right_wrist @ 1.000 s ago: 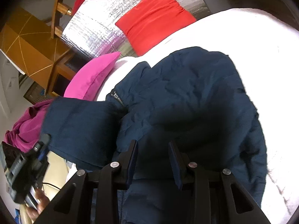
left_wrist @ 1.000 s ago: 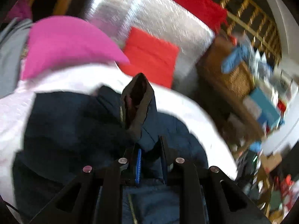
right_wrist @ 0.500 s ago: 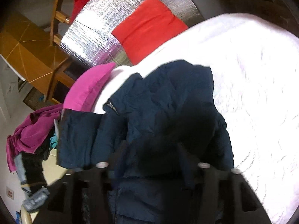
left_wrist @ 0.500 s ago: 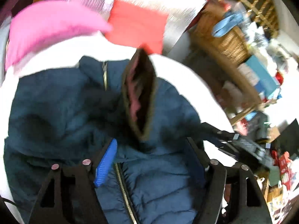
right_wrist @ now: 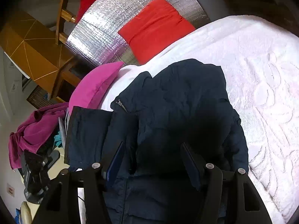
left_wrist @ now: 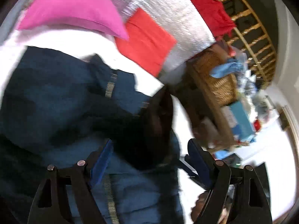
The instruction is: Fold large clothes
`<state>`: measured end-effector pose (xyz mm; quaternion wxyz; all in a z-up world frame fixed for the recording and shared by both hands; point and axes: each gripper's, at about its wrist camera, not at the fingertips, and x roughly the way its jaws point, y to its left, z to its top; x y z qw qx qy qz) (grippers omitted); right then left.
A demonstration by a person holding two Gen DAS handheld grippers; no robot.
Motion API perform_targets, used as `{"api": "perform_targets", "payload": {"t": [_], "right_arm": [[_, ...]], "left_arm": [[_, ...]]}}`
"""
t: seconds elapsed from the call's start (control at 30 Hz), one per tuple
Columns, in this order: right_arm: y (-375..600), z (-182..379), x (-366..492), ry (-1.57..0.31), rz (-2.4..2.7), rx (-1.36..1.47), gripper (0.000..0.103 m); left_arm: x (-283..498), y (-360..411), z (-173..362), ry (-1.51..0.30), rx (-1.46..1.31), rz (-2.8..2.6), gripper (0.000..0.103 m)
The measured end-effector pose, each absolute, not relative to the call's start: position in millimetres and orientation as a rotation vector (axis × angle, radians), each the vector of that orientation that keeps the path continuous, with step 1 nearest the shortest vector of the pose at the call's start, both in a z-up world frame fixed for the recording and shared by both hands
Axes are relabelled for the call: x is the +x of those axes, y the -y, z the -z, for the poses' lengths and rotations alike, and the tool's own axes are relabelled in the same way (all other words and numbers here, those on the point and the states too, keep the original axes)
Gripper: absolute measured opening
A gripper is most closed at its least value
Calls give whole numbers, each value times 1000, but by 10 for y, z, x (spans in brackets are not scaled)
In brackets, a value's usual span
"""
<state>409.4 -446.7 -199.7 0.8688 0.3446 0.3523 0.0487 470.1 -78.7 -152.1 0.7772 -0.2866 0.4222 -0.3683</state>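
As left hand-held gripper (left_wrist: pixel 147 160) opens, jacket (right_wrist: pixel 179 100) lies free

Navy quilted jacket (right_wrist: pixel 183 100), zipped, rumpled, one sleeve folded across, on white bedspread (right_wrist: pixel 261 71).

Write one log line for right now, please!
left gripper: opening, empty | right gripper: open, empty | navy jacket: on white bedspread

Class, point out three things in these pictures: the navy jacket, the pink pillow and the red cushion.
navy jacket (right_wrist: pixel 183 97), right wrist view, on its quilted back panel.
pink pillow (right_wrist: pixel 93 87), right wrist view, on its middle.
red cushion (right_wrist: pixel 157 28), right wrist view, on its flat face.
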Motion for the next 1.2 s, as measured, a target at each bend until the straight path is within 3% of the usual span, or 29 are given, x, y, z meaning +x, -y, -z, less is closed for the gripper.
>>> {"api": "perform_targets", "payload": {"t": [0.3,0.57,0.73,0.87,0.93,1.1,1.13,1.2], "right_arm": [[4480,1998,4110,-738,-100,718,65],[4558,2073,4135,-824,-117,706,65],[4883,2209,4095,-814,-192,899,65],[5137,2473,4033,-728,-300,1226,66],[5168,2611,4023,-691,-330,1345,73],[4960,2697,4165,-743,-302,1329,73],[4899,2689,4200,-753,-292,1305,72],[4808,2682,4250,-782,-266,1252,55]], "left_arm": [[4408,1334,1332,-872,-642,1108,82],[4615,534,1206,-806,-647,813,83],[4779,-138,1390,-835,-584,403,83],[4891,-478,1649,-905,-639,263,83],[4959,-496,1753,-937,-682,231,83],[5080,-428,2004,-1014,-660,212,83],[5104,-376,2032,-1030,-645,210,83],[5129,-320,2097,-1050,-618,207,81]]}}
